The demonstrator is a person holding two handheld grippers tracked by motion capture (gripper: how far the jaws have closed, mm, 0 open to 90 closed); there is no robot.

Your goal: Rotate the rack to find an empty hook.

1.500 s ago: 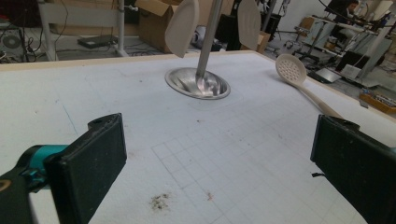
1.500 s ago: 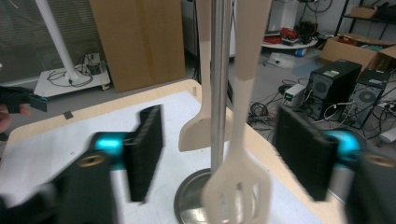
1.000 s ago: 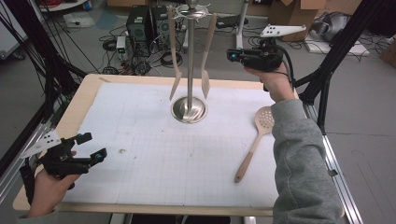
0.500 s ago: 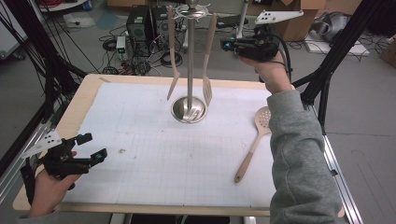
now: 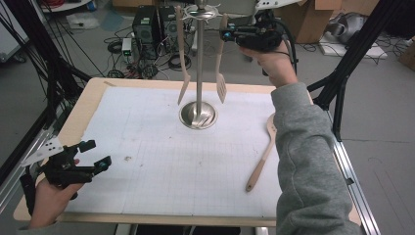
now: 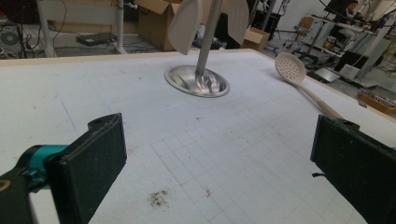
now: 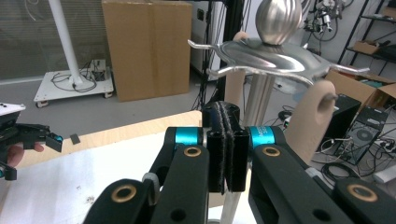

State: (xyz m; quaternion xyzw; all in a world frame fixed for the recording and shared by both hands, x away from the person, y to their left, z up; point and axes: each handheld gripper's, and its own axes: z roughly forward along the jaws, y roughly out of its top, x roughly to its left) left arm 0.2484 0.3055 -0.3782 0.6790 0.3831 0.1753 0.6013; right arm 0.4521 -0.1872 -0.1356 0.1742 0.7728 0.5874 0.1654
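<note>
A metal utensil stand (image 5: 198,73) rises from a round base (image 5: 197,115) at the far middle of the white mat. Two wooden utensils hang from its top hooks: a spatula (image 5: 182,54) on the left and a slotted turner (image 5: 221,73) on the right. My right gripper (image 5: 226,34) is held high beside the turner's handle, close to the stand's top (image 7: 268,51). Its pads (image 7: 219,144) are pressed together with nothing between them. A wooden slotted spoon (image 5: 262,159) lies on the mat at the right. My left gripper (image 5: 97,154) rests low at the near left, open and empty.
The person's grey sleeve (image 5: 303,161) crosses the right side of the table and covers part of the spoon's head. Boxes, computers and cables stand on the floor beyond the far edge. The wooden table border (image 5: 88,105) frames the mat.
The right gripper has risen and moved left, from beside the hanging turner toward the top of the stand. The left gripper has stayed where it was.
</note>
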